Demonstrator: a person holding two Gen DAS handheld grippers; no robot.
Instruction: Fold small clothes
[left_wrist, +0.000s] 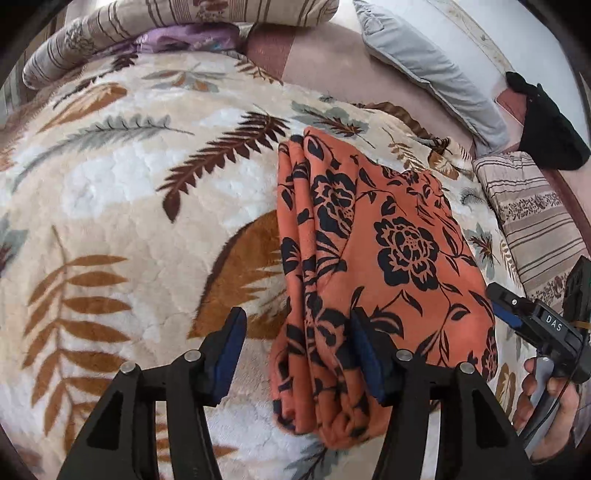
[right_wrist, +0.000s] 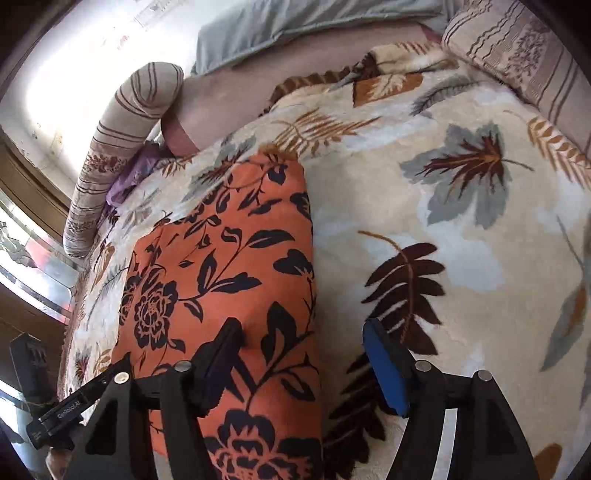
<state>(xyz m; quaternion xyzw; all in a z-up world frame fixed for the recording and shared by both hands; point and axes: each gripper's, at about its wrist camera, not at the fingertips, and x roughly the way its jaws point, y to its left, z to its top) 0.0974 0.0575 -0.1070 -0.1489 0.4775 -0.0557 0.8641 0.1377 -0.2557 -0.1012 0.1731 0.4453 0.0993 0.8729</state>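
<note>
Folded orange floral cloth on leaf-print blanket, both claws spread wide

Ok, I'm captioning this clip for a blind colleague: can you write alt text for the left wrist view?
A folded orange garment with black flowers lies on a cream leaf-print blanket, its stacked fold edges facing left. The left hand-held gripper is open, one finger each side of the near fold edge. The right hand-held gripper reaches in at the right edge.
</note>
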